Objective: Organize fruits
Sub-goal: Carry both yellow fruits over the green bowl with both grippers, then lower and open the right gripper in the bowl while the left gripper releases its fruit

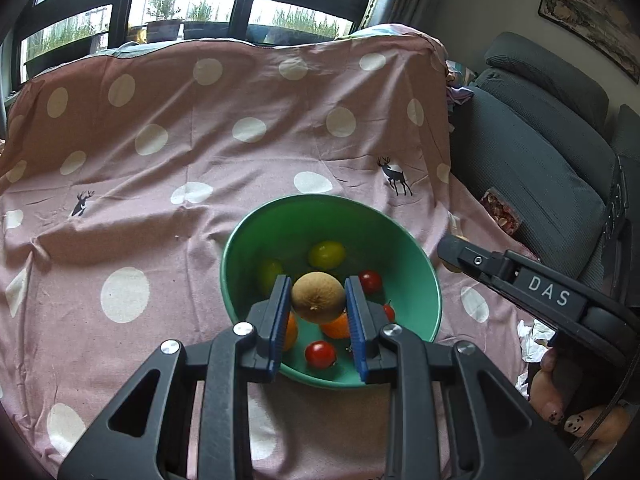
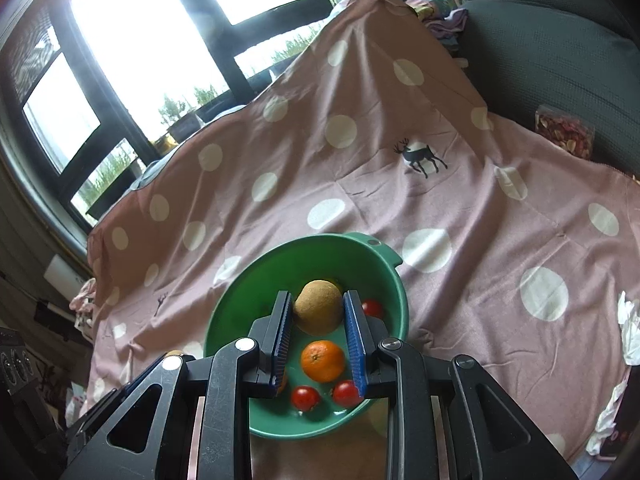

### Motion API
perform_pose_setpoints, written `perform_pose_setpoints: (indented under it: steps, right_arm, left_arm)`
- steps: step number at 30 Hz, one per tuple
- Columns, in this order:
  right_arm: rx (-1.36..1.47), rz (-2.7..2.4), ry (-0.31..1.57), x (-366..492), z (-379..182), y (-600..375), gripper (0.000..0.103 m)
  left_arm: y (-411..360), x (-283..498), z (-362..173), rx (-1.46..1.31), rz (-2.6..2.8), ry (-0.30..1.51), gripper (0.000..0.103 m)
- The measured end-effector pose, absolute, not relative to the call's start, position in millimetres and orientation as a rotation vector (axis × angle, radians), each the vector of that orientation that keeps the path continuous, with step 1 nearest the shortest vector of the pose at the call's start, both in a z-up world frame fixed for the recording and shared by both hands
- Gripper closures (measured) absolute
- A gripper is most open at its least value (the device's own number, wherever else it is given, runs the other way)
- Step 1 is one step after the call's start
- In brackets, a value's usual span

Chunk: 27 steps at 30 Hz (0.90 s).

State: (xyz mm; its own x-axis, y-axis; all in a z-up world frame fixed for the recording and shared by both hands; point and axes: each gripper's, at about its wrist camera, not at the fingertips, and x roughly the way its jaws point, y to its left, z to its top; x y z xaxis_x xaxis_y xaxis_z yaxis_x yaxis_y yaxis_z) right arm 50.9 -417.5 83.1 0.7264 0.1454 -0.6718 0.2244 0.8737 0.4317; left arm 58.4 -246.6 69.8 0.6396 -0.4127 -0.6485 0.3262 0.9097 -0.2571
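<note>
A green bowl [image 1: 240,256] stands on the pink dotted cloth and holds a brown kiwi [image 1: 318,297], oranges [image 1: 338,326], red tomatoes [image 1: 320,354] and yellow-green fruits [image 1: 327,254]. My left gripper [image 1: 318,300] hangs over the bowl with its blue pads on either side of the kiwi, which seems to be held above the other fruit. My right gripper [image 2: 316,312] is open over the same bowl [image 2: 360,252]; the kiwi [image 2: 318,306], an orange [image 2: 323,361] and tomatoes [image 2: 305,397] show between its fingers. The right gripper also shows in the left wrist view [image 1: 452,250], beside the bowl.
The pink cloth [image 1: 160,160] covers the whole surface and rises at the back. A dark grey sofa [image 1: 540,140] stands on the right with a snack packet [image 1: 502,212] at its foot. Crumpled white paper [image 2: 628,332] lies at the right. Windows are behind.
</note>
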Motion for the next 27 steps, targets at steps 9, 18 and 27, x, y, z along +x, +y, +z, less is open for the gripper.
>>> perform_pose_setpoints:
  steps: [9,18,27]
  right_arm:
    - [0.543,-0.073,0.827,61,64,-433,0.076]
    - [0.535,-0.1,0.882,69,50,-439,0.076]
    - [0.516,-0.085,0.925,79,39,-432,0.076]
  left_arm:
    - [-266,75,52,-0.135,-0.457,0.858,0.076]
    - [-280,80,37,-0.102,-0.455,0.905,0.076]
    - [-283,88,22,-0.091,-0.436,0.945,0.076]
